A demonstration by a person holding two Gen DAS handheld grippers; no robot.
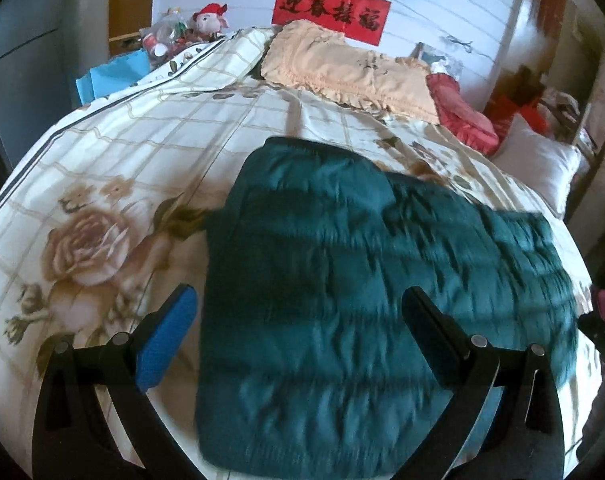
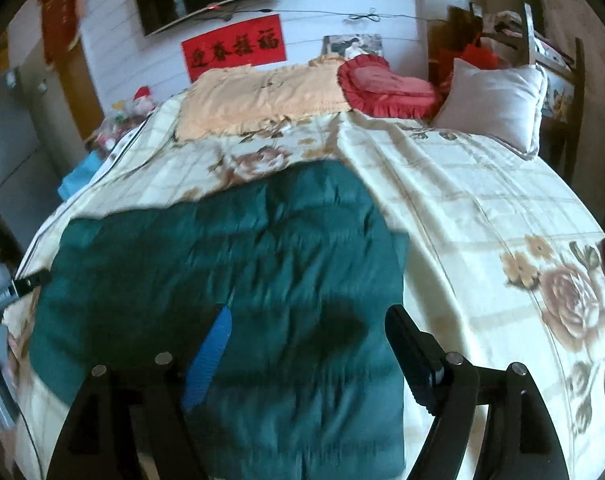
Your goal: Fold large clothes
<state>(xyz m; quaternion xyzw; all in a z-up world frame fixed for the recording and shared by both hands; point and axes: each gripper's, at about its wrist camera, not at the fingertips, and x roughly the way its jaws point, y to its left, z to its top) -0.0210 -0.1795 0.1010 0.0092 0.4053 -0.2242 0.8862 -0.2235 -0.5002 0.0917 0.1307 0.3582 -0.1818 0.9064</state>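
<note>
A dark green quilted jacket (image 1: 362,280) lies flat on the floral bedspread (image 1: 122,168), folded into a rough rectangle. It also shows in the right wrist view (image 2: 222,272). My left gripper (image 1: 298,300) is open and empty, hovering above the jacket's near left part, with its blue-padded finger (image 1: 166,340) over the bedspread. My right gripper (image 2: 310,320) is open and empty above the jacket's near right part. The other gripper's tip (image 2: 26,282) shows at the left edge of the right wrist view.
A peach pillow (image 1: 342,68), a red frilled cushion (image 1: 462,112) and a white pillow (image 1: 538,164) lie at the bed's head. A red banner (image 1: 330,10) hangs on the wall. Clutter and a plush toy (image 1: 210,20) stand at the far left.
</note>
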